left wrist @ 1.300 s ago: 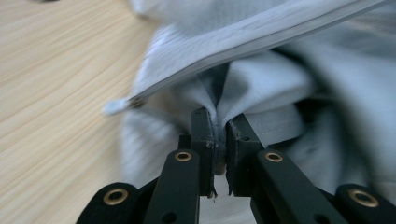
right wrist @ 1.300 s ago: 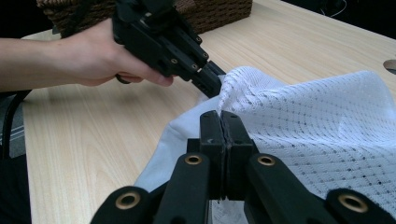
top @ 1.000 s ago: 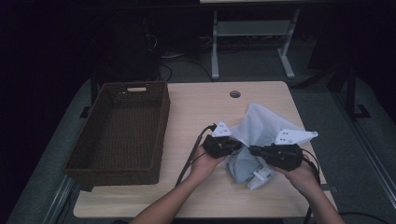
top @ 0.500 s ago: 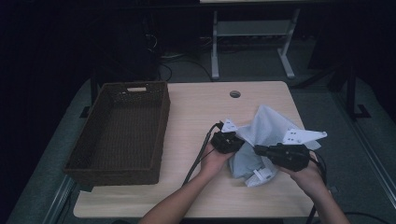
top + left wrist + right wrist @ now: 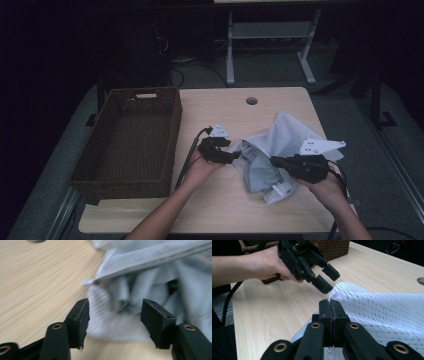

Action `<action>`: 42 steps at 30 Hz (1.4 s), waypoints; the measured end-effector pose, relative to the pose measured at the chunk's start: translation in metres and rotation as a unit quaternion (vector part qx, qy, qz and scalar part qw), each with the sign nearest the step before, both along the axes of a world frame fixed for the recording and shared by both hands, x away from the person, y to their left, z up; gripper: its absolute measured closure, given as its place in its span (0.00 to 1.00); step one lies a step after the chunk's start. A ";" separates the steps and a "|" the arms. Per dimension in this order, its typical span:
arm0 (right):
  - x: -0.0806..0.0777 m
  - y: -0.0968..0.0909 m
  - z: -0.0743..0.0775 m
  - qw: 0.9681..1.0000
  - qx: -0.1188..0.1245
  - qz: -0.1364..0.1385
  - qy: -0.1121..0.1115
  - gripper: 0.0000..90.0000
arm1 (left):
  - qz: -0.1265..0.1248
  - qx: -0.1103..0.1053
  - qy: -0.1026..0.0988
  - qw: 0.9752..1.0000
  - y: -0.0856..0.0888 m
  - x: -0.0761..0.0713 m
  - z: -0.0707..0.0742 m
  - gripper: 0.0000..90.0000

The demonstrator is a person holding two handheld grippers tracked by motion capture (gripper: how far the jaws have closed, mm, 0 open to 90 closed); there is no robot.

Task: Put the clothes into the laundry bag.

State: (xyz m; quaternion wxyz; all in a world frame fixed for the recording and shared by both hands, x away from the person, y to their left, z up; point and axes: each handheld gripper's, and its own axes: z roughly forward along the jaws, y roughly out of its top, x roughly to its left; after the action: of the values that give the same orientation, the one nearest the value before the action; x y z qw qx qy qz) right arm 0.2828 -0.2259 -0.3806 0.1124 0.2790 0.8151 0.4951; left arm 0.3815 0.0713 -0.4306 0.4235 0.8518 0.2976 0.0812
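Observation:
A pale grey mesh cloth point(image 5: 280, 137) lies crumpled on the right half of the wooden table point(image 5: 225, 200). My left gripper point(image 5: 235, 156) is just left of the cloth's edge. Its jaws have just been opening and stand apart with nothing between them, and the cloth point(image 5: 155, 277) lies a little beyond the left gripper point(image 5: 115, 312). My right gripper point(image 5: 274, 161) comes in from the right with its jaws pressed together on a fold of the cloth point(image 5: 382, 312). The right gripper point(image 5: 329, 302) faces the left gripper point(image 5: 328, 278) across the fold.
A dark wicker basket point(image 5: 175, 130) stands at the table's left side, with nothing inside that I can see. A round cable hole point(image 5: 251, 100) sits near the far edge. Bare wood lies between the basket and the cloth. The left gripper's cable point(image 5: 187, 155) trails beside the basket.
The left gripper's jaws have opened and let go of the cloth, and the hand has drawn back to the left. The cloth's raised peak has sagged. The right gripper has stayed put.

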 end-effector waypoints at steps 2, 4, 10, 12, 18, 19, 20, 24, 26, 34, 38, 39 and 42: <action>0.000 0.000 -0.001 1.000 -0.002 0.000 0.001 0.98 | 0.008 -0.001 0.006 1.000 0.004 0.007 -0.005 0.42; 0.001 0.000 -0.002 1.000 -0.001 0.000 0.002 0.98 | 0.010 0.013 0.009 1.000 0.004 0.015 -0.011 0.42; 0.002 -0.001 -0.004 1.000 -0.002 0.000 0.005 0.98 | -0.014 0.016 0.022 1.000 -0.004 0.035 -0.018 0.42; 0.003 -0.001 -0.004 1.000 -0.002 0.001 0.006 0.98 | -0.030 0.011 0.025 0.999 -0.010 0.041 -0.018 0.42; 0.002 -0.002 -0.004 1.000 -0.001 -0.002 0.005 0.98 | -0.075 0.028 0.042 0.996 -0.027 0.048 -0.026 0.50; 0.002 -0.003 -0.004 1.000 0.000 -0.002 0.005 0.98 | -0.080 0.033 0.045 0.995 -0.029 0.049 -0.028 0.50; 0.002 -0.003 -0.003 1.000 0.000 -0.003 0.005 0.98 | -0.085 0.036 0.048 0.995 -0.031 0.049 -0.029 0.54; 0.002 -0.004 -0.004 1.000 -0.001 -0.004 0.004 0.98 | -0.088 0.041 0.046 0.994 -0.032 0.049 -0.030 0.82; 0.002 -0.004 -0.004 1.000 -0.002 -0.006 0.004 0.98 | -0.090 0.038 0.051 0.994 -0.032 0.049 -0.028 0.94; 0.010 -0.006 -0.004 1.000 -0.011 -0.015 0.004 0.98 | -0.045 0.022 0.045 0.998 -0.021 0.048 -0.017 0.98; 0.025 -0.009 0.000 1.000 -0.018 -0.026 0.001 0.98 | -0.022 0.011 0.046 0.999 -0.008 0.043 -0.011 0.98; 0.029 -0.009 0.001 0.999 -0.019 -0.029 0.000 0.98 | -0.015 0.007 0.047 0.999 -0.004 0.041 -0.010 0.98; 0.044 -0.010 0.005 0.999 -0.023 -0.041 -0.007 0.98 | 0.003 0.000 0.043 0.999 0.008 0.033 -0.006 0.98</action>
State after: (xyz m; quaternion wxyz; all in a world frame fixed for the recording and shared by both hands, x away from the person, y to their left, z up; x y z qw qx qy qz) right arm 0.3267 -0.2357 -0.3752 0.1449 0.3061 0.8135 0.4728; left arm 0.4145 0.0793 -0.4366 0.4104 0.8535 0.3180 0.0456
